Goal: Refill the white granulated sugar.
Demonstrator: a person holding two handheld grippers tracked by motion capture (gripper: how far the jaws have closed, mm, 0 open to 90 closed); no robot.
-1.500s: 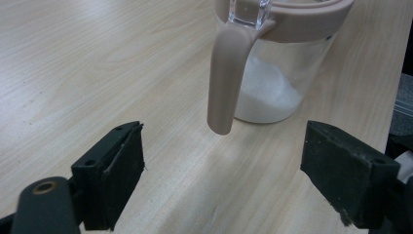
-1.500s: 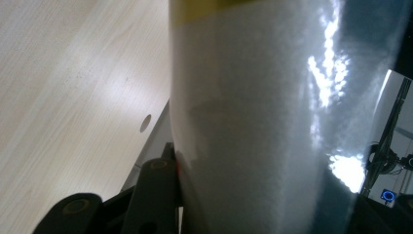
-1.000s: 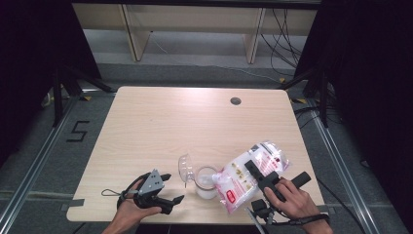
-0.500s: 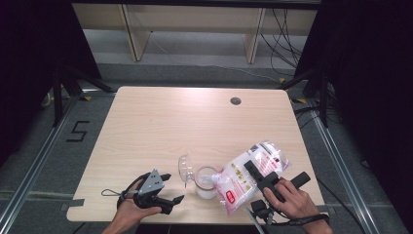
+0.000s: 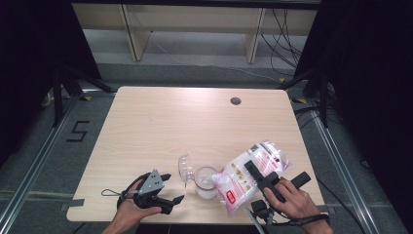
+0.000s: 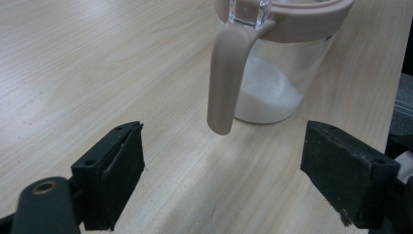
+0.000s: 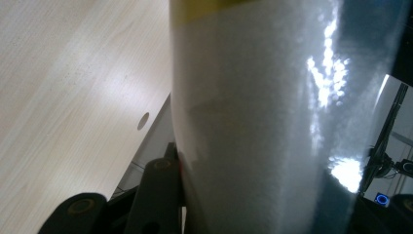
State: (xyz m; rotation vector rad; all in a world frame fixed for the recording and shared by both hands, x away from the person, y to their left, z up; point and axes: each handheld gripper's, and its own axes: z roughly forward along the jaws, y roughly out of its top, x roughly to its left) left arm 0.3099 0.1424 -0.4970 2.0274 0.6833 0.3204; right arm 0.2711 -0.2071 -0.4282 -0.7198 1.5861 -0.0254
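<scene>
Right gripper (image 5: 257,174) clamps a tilted bag (image 5: 251,175) of white grains, mouth over the jar (image 5: 206,182) just beside it. Left gripper (image 5: 165,187) rests on the counter (image 5: 195,126), jaws wide and empty, jar ahead.

The high view looks forward and down from above the person's side, taking in the whole table (image 5: 146,126) from well back. The left gripper view sits low, just above the tabletop, facing the jar (image 6: 272,73) at close range. The right gripper view looks along its claw, pressed against the bag (image 7: 272,122). All three views share the jar-and-bag area near the table's front edge.
</scene>
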